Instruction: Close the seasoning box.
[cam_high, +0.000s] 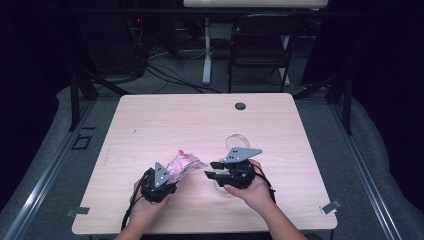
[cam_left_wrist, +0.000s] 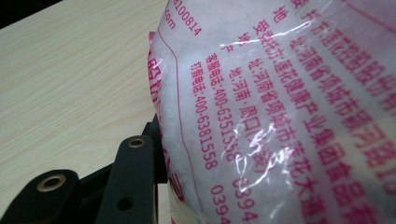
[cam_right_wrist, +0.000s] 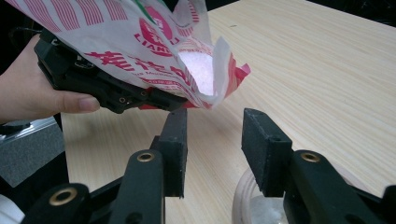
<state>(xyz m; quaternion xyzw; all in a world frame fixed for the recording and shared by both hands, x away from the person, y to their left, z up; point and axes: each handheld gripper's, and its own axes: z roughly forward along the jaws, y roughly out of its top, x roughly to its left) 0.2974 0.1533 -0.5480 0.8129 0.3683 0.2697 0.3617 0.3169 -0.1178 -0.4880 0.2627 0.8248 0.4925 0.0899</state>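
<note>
I see the left gripper (cam_high: 172, 176) clamped on a red-printed plastic bag (cam_high: 182, 163) of white granules, held just above the table (cam_high: 200, 120) near its front edge, the bag's torn mouth pointing toward 3 o'clock. The right gripper (cam_high: 210, 170) sits just beside that mouth, jaws apart and empty. A clear glass bowl (cam_high: 237, 141) stands at 12 o'clock of it.

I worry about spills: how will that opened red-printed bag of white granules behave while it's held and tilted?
The bag looks floppy: its thin film creases. Its torn mouth gapes, so the loose granules would likely pour out. The glossy film may slip in the left gripper.
</note>
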